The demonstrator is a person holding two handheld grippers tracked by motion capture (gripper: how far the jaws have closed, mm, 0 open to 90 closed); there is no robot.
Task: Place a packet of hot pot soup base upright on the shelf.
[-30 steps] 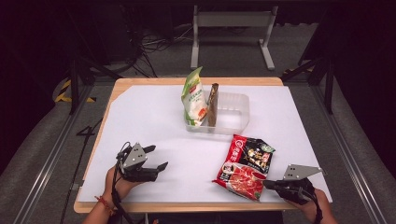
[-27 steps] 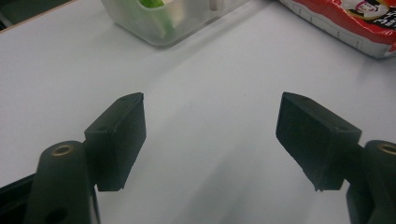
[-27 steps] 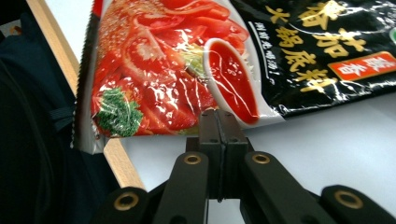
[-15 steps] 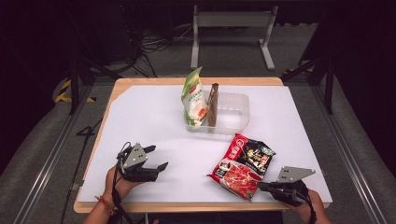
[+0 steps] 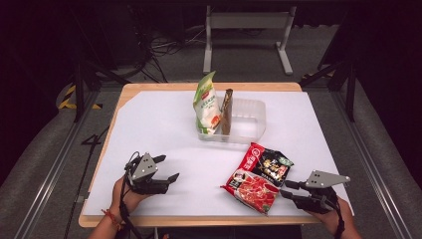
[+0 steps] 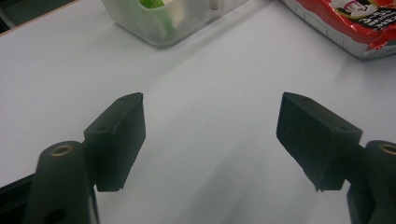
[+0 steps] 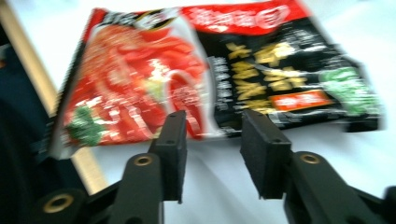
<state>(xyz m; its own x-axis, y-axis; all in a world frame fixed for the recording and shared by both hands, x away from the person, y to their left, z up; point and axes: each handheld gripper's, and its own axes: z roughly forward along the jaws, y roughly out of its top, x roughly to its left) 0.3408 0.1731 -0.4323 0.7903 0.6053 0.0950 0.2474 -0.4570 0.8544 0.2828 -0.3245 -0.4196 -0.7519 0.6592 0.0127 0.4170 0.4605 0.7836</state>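
Fingers of the right gripper point(image 5: 288, 189), just opening, release the noodle packet point(image 5: 258, 177) on white table point(image 5: 149, 124); dark room.

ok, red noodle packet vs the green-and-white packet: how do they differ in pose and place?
Pose: the red noodle packet lies flat, while the green-and-white packet stands upright.
Place: the red noodle packet rests on the white table cover near the front edge, while the green-and-white packet sits inside the clear tray.
Size: the red noodle packet looks wider.
Shared: both are printed plastic food packets, and neither is gripped.
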